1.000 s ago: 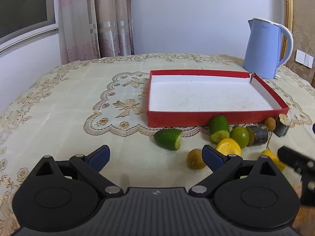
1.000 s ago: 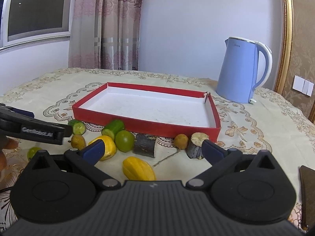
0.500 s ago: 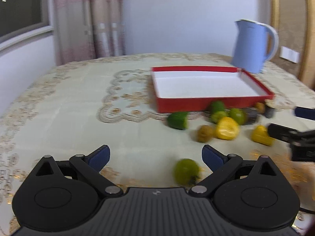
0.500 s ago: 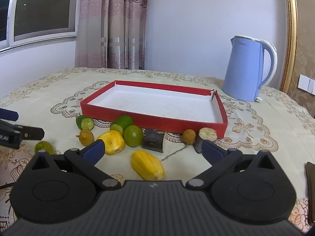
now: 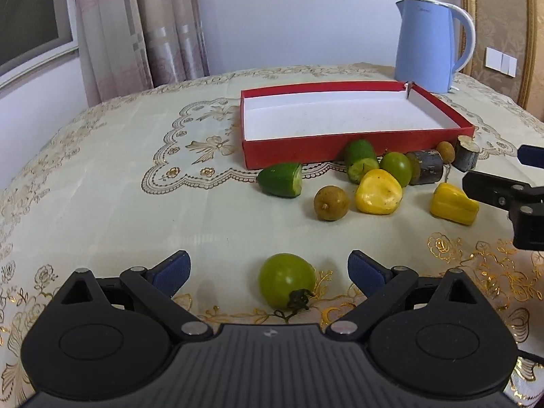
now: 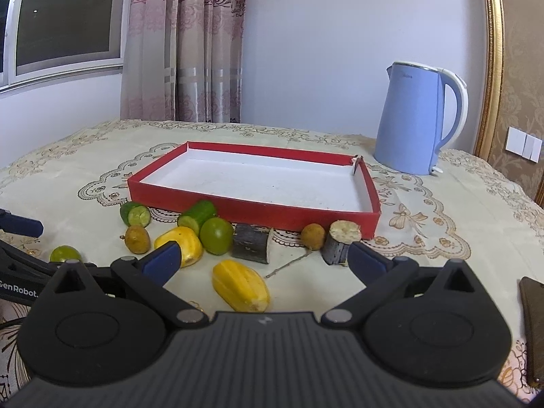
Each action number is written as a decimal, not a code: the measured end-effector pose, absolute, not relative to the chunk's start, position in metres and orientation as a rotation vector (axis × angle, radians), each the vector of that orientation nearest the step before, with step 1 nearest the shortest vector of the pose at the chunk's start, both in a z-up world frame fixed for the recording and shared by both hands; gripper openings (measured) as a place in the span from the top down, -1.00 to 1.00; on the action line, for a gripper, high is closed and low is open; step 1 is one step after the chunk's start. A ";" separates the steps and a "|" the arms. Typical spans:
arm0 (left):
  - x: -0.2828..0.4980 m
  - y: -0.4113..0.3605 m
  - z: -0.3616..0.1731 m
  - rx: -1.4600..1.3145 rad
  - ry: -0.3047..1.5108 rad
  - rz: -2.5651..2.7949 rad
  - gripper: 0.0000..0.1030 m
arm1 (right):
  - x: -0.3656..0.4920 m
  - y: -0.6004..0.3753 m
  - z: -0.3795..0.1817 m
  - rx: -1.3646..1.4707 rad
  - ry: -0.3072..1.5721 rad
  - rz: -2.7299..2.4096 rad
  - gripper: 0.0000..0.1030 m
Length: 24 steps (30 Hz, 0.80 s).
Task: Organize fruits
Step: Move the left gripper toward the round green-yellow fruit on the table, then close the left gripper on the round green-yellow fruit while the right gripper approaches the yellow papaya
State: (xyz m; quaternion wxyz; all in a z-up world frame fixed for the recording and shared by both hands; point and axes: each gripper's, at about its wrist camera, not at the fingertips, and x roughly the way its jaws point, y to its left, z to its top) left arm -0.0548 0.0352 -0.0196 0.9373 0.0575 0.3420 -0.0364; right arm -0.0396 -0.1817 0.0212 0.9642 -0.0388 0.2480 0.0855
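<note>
Hovering low over the bench [image 5: 102,187], my left gripper [image 5: 268,272] has its fingers spread wide, with a green round fruit [image 5: 286,285] lying on the cloth between them, untouched. My right gripper [image 6: 261,260] is likewise wide apart and holds nothing; a yellow ribbed fruit [image 6: 241,285] lies just ahead of it. The other fruits are scattered along the near wall of the red tray [image 6: 258,211], whose white inside is bare. A blue kettle [image 6: 418,119] stands behind the tray.
</note>
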 end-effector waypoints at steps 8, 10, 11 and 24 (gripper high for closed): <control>-0.055 0.031 -0.019 0.134 0.701 -0.038 -0.93 | -0.042 -0.181 0.022 -0.080 0.497 0.183 -1.00; -0.054 0.031 -0.020 0.131 0.710 -0.031 -0.93 | -0.043 -0.181 0.022 -0.085 0.494 0.185 -1.00; -0.054 0.031 -0.020 0.129 0.712 -0.028 -0.93 | -0.044 -0.180 0.022 -0.088 0.494 0.184 -1.00; -0.051 0.036 -0.022 0.101 0.709 0.008 -0.93 | -0.043 -0.180 0.020 -0.087 0.517 0.192 -1.00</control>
